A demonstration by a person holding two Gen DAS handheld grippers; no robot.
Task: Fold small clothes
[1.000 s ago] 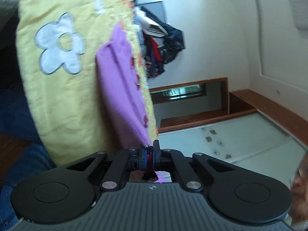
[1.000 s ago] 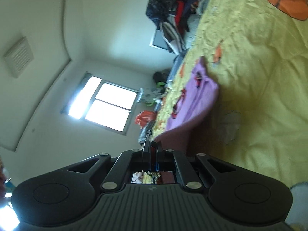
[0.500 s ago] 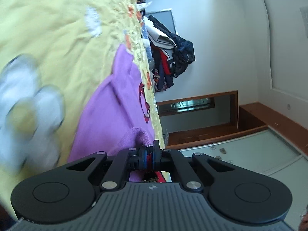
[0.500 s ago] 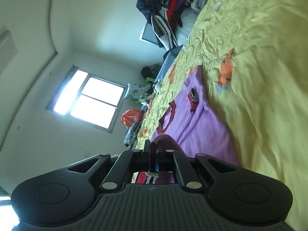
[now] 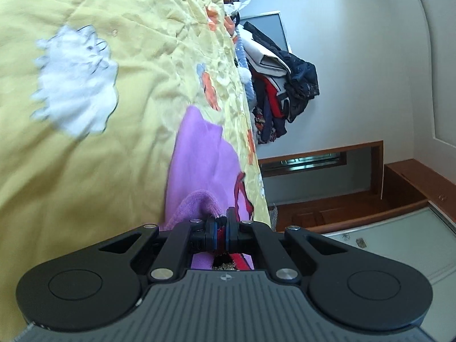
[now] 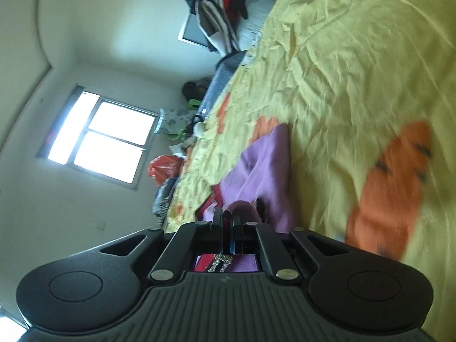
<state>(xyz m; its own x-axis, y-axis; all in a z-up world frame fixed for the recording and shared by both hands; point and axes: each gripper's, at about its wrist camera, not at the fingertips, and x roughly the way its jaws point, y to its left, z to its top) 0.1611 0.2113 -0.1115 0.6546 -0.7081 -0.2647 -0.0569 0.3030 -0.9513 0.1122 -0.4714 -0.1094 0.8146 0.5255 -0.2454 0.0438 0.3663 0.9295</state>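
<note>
Daylight fills the room, coming from a window [image 6: 97,136] that is blown out to pure white in the right wrist view, with soft glare spreading over the wall around it. The yellow bedspread [image 5: 119,91] is evenly and brightly lit, with only faint shadows in its creases. Motion blur smears the near prints: the white patch [image 5: 75,81] and the orange patch [image 6: 390,188] lose their outlines. Both fisheye views bend straight lines hard toward the edges, and their corners darken. Far details stay fairly sharp.
</note>
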